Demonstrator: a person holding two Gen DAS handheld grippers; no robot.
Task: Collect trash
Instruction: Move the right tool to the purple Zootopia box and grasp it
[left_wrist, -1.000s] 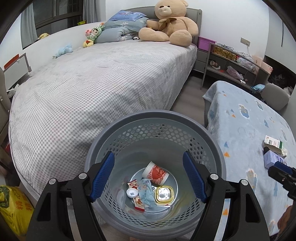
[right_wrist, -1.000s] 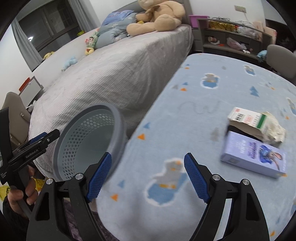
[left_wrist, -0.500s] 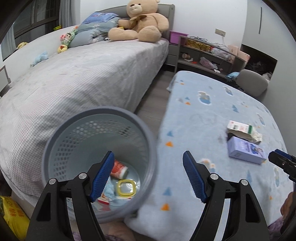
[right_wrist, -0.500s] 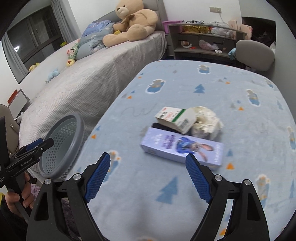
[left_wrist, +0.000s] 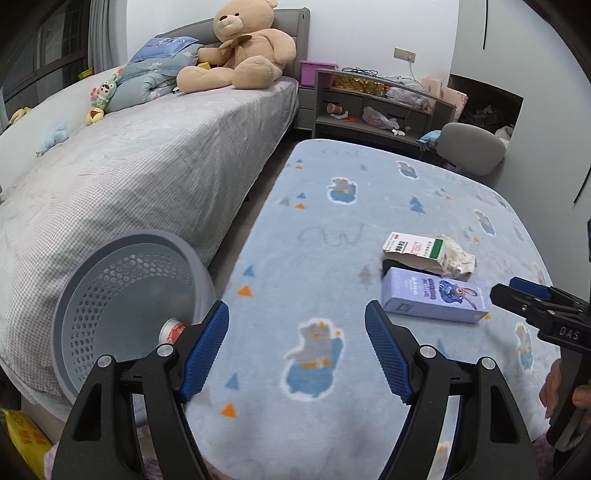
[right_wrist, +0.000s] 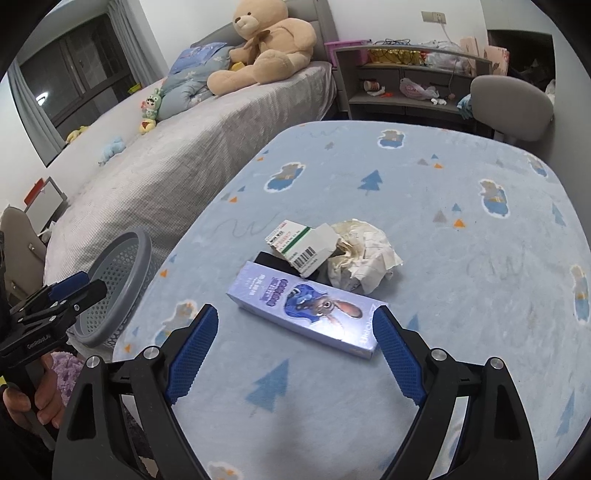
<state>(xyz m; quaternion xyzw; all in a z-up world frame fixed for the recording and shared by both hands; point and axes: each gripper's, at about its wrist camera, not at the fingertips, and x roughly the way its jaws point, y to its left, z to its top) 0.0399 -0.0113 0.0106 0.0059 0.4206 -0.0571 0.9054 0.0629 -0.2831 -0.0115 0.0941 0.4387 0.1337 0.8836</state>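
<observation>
A long lilac box (right_wrist: 306, 309) (left_wrist: 432, 301) lies on the blue patterned blanket (right_wrist: 461, 236), with a torn white carton (right_wrist: 301, 245) (left_wrist: 413, 249) and a crumpled paper wad (right_wrist: 364, 258) just behind it. My right gripper (right_wrist: 295, 345) hovers over the box's near side, its jaws opening, nothing between the pads. My left gripper (left_wrist: 297, 345) is open and empty above the blanket's left part. The grey perforated trash basket (left_wrist: 122, 295) (right_wrist: 118, 288) stands left of the blanket, a red-and-white cup (left_wrist: 171, 330) inside.
A grey bed (left_wrist: 140, 173) with a big teddy bear (left_wrist: 240, 48) and small plush toys runs along the left. A cluttered shelf unit (left_wrist: 376, 107) and a grey chair (left_wrist: 469, 147) stand behind the blanket. A yellow bag (left_wrist: 22, 439) sits at the lower left.
Both grippers swung right, away from the basket and over the blanket. The lilac box and carton came near the right gripper, whose jaws widened a little.
</observation>
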